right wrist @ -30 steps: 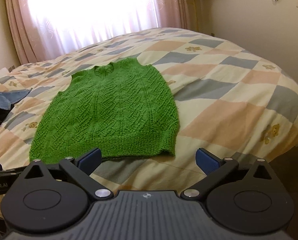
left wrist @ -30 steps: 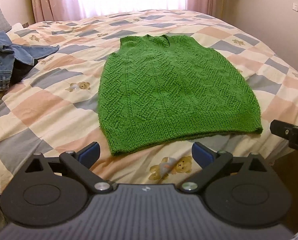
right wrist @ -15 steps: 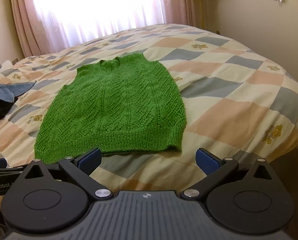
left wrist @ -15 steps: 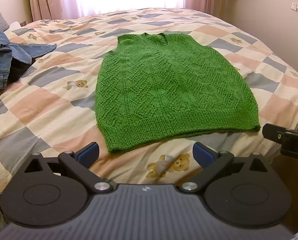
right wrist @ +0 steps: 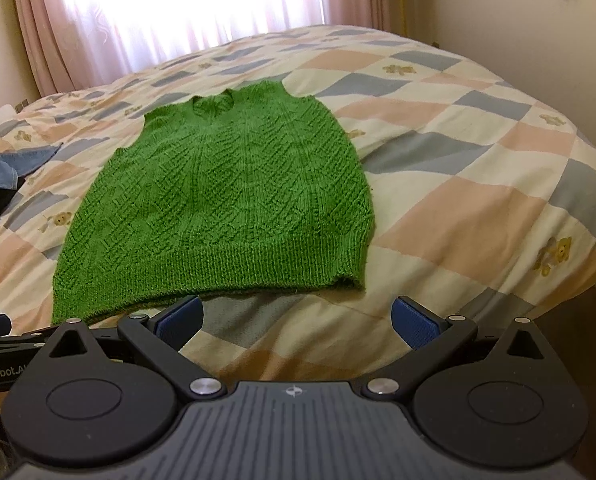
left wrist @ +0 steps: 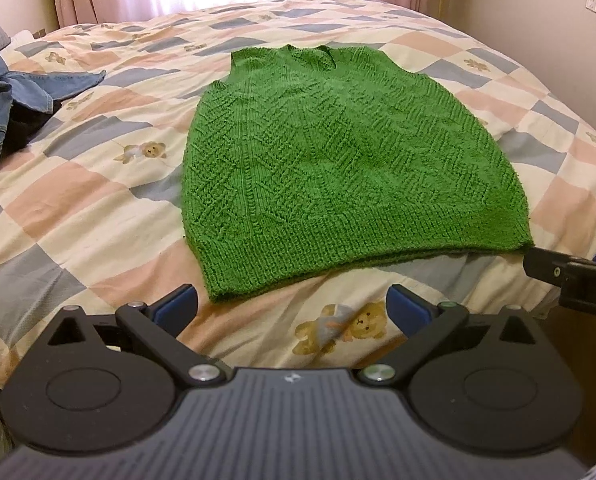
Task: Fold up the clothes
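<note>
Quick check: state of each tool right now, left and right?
Left tool: open, holding nothing, short of the green knitted vest.
Right tool: open, holding nothing.

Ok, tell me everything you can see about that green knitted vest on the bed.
The green knitted vest is sleeveless, with a V neckline at the far end, armholes at the sides, a raised zigzag pattern over the body and a ribbed hem nearest the cameras. It looks like thick yarn. It lies flat and unfolded, front up, on the patchwork bedspread, touching only that. The open left gripper and open right gripper sit just short of its hem, not touching it.
</note>
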Demonstrator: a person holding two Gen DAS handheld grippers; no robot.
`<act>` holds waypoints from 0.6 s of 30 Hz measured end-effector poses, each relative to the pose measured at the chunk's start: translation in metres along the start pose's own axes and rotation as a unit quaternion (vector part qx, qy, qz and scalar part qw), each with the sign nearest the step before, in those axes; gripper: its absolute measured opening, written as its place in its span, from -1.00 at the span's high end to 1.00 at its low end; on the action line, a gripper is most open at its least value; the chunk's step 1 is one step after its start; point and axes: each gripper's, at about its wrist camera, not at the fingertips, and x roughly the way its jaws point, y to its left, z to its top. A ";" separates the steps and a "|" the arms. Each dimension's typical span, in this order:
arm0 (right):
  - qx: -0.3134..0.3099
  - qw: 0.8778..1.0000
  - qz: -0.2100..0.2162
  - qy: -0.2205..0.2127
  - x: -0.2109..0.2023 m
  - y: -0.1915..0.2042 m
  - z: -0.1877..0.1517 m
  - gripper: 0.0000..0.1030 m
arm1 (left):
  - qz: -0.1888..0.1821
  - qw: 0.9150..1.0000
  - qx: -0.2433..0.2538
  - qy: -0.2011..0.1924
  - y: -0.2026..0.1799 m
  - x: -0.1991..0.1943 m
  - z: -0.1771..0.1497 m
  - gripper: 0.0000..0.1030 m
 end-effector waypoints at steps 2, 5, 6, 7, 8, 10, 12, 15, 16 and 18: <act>-0.001 1.000 -0.001 0.005 0.005 0.000 0.002 -1.00 | 0.001 1.000 -0.001 0.005 0.001 0.006 0.001 -0.93; -0.002 1.000 -0.003 0.013 0.013 0.000 0.004 -1.00 | 0.002 1.000 -0.002 0.014 0.002 0.015 0.004 -0.93; -0.003 1.000 -0.003 0.015 0.016 -0.001 0.005 -1.00 | 0.001 1.000 -0.002 0.016 0.003 0.018 0.005 -0.93; -0.003 1.000 -0.004 0.018 0.018 -0.001 0.006 -1.00 | 0.001 1.000 -0.002 0.018 0.003 0.021 0.006 -0.93; -0.004 1.000 -0.005 0.020 0.021 -0.001 0.007 -1.00 | 0.001 1.000 -0.002 0.019 0.004 0.023 0.007 -0.93; -0.004 1.000 -0.006 0.026 0.026 -0.001 0.009 -1.00 | 0.000 1.000 0.000 0.019 0.007 0.028 0.011 -0.93; -0.005 0.999 -0.007 0.030 0.031 -0.001 0.011 -1.00 | -0.003 1.000 0.003 0.017 0.009 0.032 0.015 -0.93; -0.006 1.000 -0.005 0.030 0.039 -0.004 0.018 -1.00 | -0.012 1.000 0.005 0.008 0.016 0.039 0.024 -0.93; -0.006 1.000 -0.004 0.029 0.041 -0.005 0.021 -1.00 | -0.018 1.000 0.006 0.003 0.020 0.040 0.027 -0.93; -0.005 1.000 0.006 0.020 0.046 -0.012 0.027 -1.00 | -0.028 1.000 0.005 -0.007 0.029 0.044 0.035 -0.93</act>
